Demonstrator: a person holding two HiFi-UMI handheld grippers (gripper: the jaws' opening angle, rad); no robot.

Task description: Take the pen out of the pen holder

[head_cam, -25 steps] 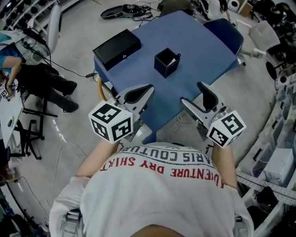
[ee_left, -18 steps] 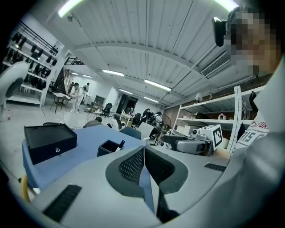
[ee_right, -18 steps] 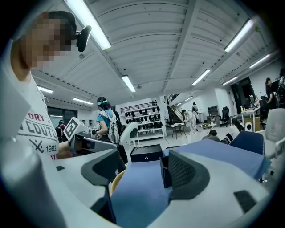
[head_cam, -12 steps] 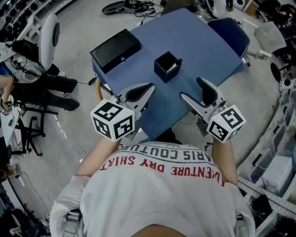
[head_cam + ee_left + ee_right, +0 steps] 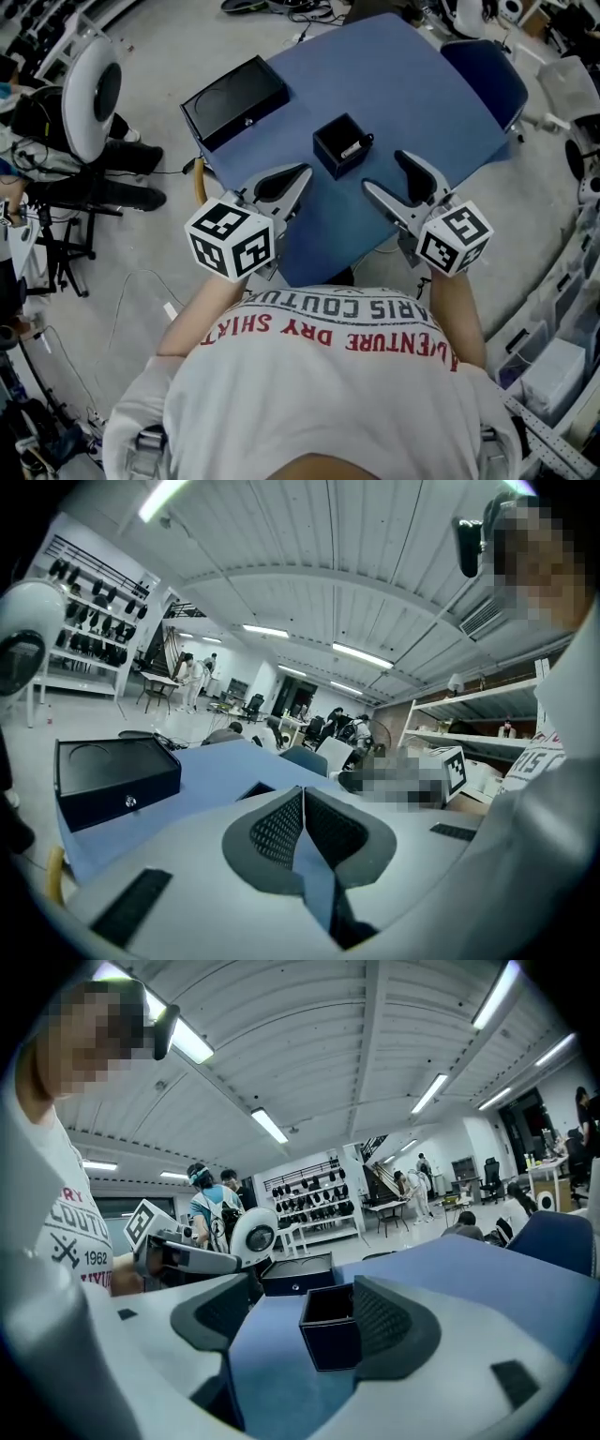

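Note:
A black square pen holder (image 5: pixel 342 145) stands on the blue table (image 5: pixel 412 84), with a pale pen (image 5: pixel 355 148) lying slanted inside it. My left gripper (image 5: pixel 298 176) is shut and empty, just near-left of the holder, its pads (image 5: pixel 281 827) meeting at the tips. My right gripper (image 5: pixel 386 173) is open and empty, near-right of the holder. In the right gripper view the holder (image 5: pixel 330 1330) shows between the spread jaws of that gripper (image 5: pixel 305 1288), a little ahead of them. The pen is hidden in both gripper views.
A flat black box (image 5: pixel 234 89) lies at the table's far left corner, also seen as a black box (image 5: pixel 117 780) in the left gripper view. A blue chair (image 5: pixel 487 70) stands beyond the right edge. A white round device (image 5: pixel 89 98) and cables lie on the floor at left.
Both grippers have come forward over the table's near edge, closer to the pen holder. Their jaws stand as before: left shut, right open.

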